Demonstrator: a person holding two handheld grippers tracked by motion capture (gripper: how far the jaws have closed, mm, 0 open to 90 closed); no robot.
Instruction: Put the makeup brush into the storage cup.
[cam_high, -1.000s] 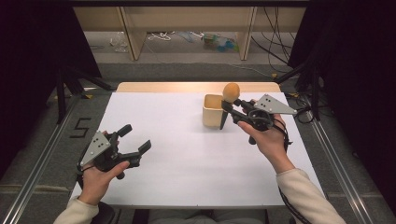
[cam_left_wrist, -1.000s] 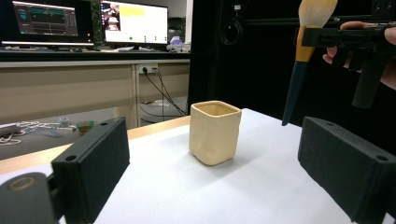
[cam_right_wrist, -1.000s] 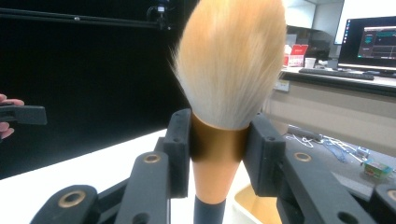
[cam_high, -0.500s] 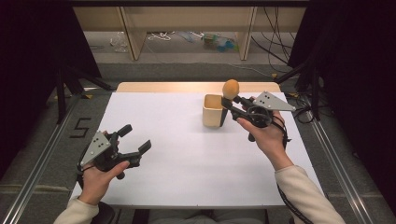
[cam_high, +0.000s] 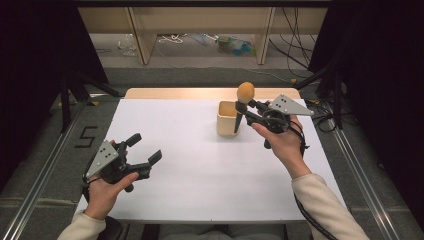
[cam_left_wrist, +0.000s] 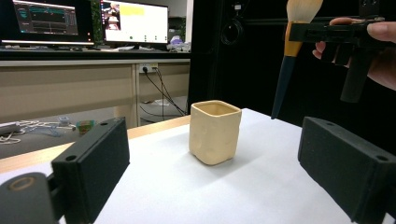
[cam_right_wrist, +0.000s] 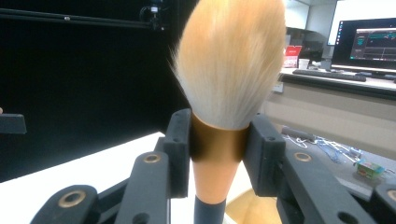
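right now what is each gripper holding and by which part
The right gripper clamps the orange-bristled makeup brush by its golden collar, just below the bristles. The left gripper holds nothing.

A white table (cam_high: 200, 190) bears a beige cup (cam_high: 227, 119).

the brush (cam_right_wrist: 219, 140) has soft hair that is orange on top and white lower down, a shiny gold band, a light orange neck and a dark stem. the cup (cam_left_wrist: 215, 131) is pale yellow all over. the table (cam_high: 200, 175) is white, with a light wood strip at the far edge. the left gripper (cam_high: 134, 156) and the right gripper (cam_high: 245, 109) are black with grey plates.
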